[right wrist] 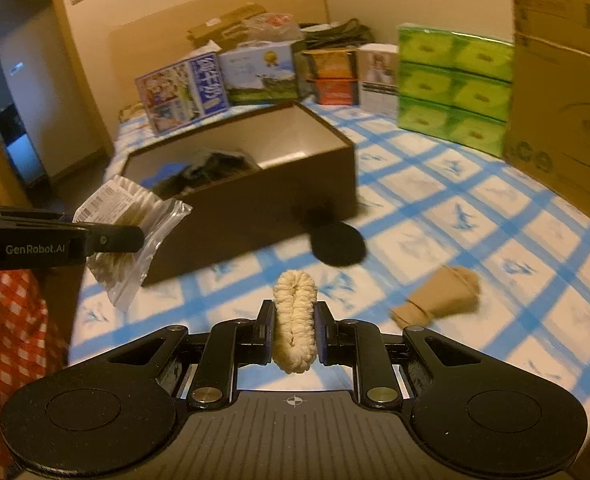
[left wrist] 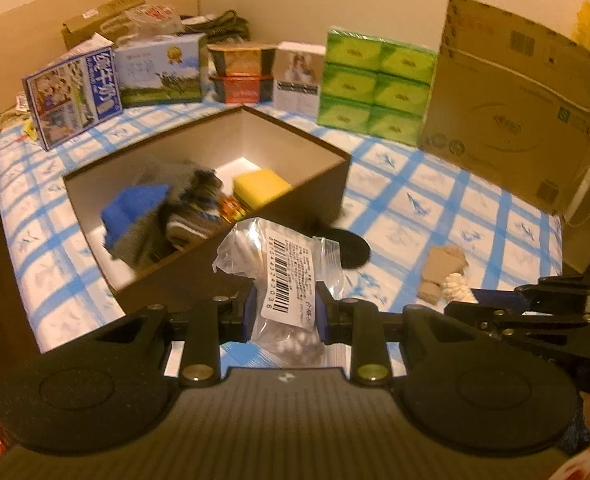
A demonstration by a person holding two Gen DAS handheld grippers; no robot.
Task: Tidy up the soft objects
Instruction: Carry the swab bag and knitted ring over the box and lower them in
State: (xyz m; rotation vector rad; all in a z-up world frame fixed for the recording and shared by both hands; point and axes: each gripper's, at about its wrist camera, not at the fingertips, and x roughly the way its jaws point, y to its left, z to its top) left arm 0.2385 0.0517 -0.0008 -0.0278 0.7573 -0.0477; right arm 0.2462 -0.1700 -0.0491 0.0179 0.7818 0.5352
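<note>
Left gripper (left wrist: 285, 304) is clamped on a clear zip bag of white cotton swabs w/ barcode label (left wrist: 283, 272), held just in front of the open dark-brown cardboard box (left wrist: 327, 176), while right gripper (right wrist: 295, 328) pinches a cream ribbed fabric scrunchie (right wrist: 295, 316) above the blue-checked tablecloth (right wrist: 455, 208).

Blue-checked white cloth (left wrist: 435, 200); brown box (right wrist: 255, 208); yellow sponge (left wrist: 261, 186); cream scrunchie (right wrist: 295, 320); green packs (left wrist: 375, 84) (stacked).
</note>
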